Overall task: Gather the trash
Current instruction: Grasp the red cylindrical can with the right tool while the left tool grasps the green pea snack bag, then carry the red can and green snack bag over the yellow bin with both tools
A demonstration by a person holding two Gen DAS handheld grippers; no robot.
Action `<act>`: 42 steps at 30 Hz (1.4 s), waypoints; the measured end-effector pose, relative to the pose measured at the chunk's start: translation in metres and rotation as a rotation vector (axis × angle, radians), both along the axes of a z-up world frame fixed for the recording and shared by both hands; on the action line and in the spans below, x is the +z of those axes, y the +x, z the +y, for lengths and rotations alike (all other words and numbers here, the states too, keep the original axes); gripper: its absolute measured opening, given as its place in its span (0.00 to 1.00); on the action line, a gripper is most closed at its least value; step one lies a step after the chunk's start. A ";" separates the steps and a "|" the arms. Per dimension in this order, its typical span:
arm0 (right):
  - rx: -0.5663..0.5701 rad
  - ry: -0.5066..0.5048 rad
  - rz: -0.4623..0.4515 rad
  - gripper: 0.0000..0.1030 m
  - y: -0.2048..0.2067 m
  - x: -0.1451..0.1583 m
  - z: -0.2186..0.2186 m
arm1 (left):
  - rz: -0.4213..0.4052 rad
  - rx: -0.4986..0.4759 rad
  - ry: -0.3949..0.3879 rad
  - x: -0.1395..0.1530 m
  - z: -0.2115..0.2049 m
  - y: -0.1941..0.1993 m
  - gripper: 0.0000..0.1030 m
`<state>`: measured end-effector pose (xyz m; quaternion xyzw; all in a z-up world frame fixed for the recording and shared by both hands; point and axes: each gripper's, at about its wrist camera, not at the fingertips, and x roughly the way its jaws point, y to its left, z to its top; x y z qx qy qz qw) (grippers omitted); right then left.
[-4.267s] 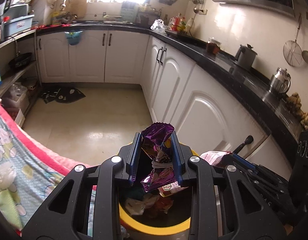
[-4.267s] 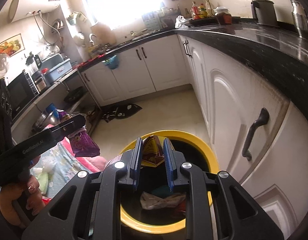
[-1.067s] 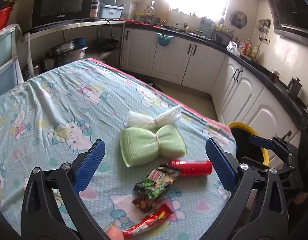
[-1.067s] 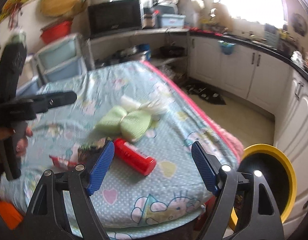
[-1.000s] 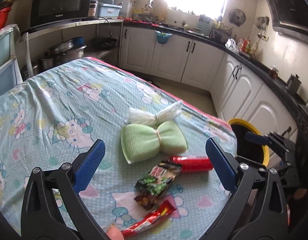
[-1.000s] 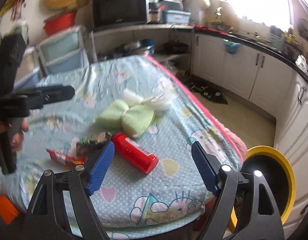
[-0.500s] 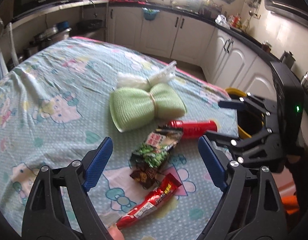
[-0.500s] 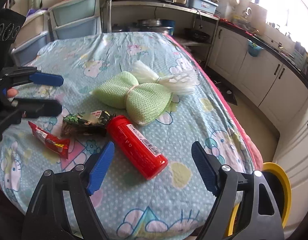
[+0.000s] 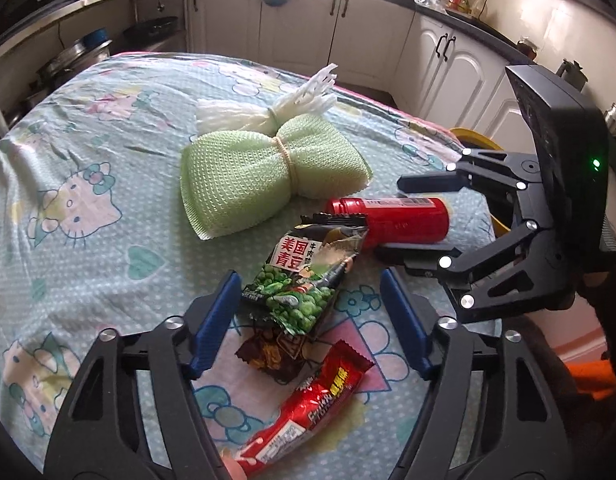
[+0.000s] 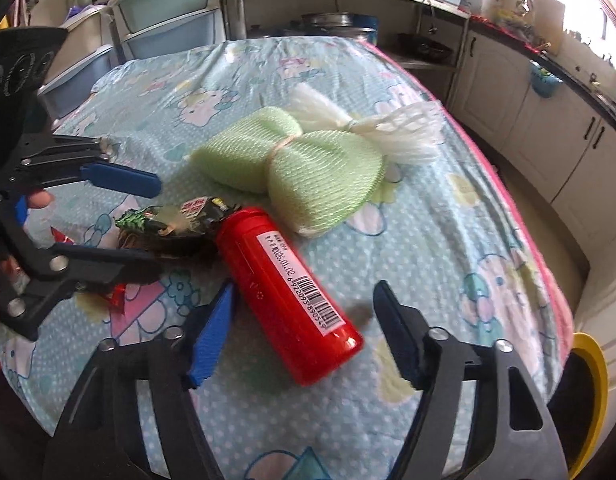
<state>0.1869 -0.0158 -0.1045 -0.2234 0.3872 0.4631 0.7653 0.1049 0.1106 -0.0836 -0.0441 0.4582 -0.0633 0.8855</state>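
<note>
Left gripper: jaws have just been closing, astride the green pea packet; red wrapper crowds the near side.
Far side: green mesh bundle blocks.
Right: red bottle and right gripper close it off.
Left: bare tablecloth, free passage.

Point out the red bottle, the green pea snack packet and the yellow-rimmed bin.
red bottle [image 10: 284, 292]: right wrist view, on its side by the label.
green pea snack packet [image 9: 304, 280]: left wrist view, printed front.
yellow-rimmed bin [image 10: 593, 380]: right wrist view, yellow rim.

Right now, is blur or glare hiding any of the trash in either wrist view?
Left wrist view: sharp, green snack packet readable, edges bowed by fisheye. Right wrist view: fingers smeared by motion, window blown out top right, red bottle barcode still legible.
</note>
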 end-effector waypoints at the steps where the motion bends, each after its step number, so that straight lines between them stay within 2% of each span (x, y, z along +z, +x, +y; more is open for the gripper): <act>1: 0.005 -0.001 0.001 0.57 -0.002 -0.001 0.001 | 0.004 0.001 -0.002 -0.001 0.001 0.001 0.57; 9: 0.013 0.015 0.009 0.40 -0.011 -0.001 -0.003 | 0.023 0.000 0.003 -0.006 0.004 0.004 0.43; 14: 0.018 0.023 0.018 0.34 -0.021 0.000 -0.009 | 0.016 0.000 -0.006 -0.004 0.006 0.002 0.37; 16: 0.011 0.035 0.021 0.32 -0.025 0.001 -0.011 | 0.010 -0.003 -0.004 -0.003 0.006 0.001 0.29; 20: 0.003 0.056 0.032 0.31 -0.032 0.003 -0.017 | -0.002 -0.015 0.022 0.003 0.000 -0.002 0.21; 22: 0.000 0.063 0.036 0.31 -0.036 0.004 -0.020 | -0.013 -0.020 0.030 0.007 -0.002 -0.004 0.12; 34: -0.093 0.131 0.069 0.31 -0.046 0.015 -0.042 | -0.052 0.019 0.025 0.025 -0.002 -0.015 0.03; 42: -0.143 0.185 0.046 0.31 -0.049 0.033 -0.056 | -0.114 0.027 0.015 0.045 -0.008 -0.021 0.02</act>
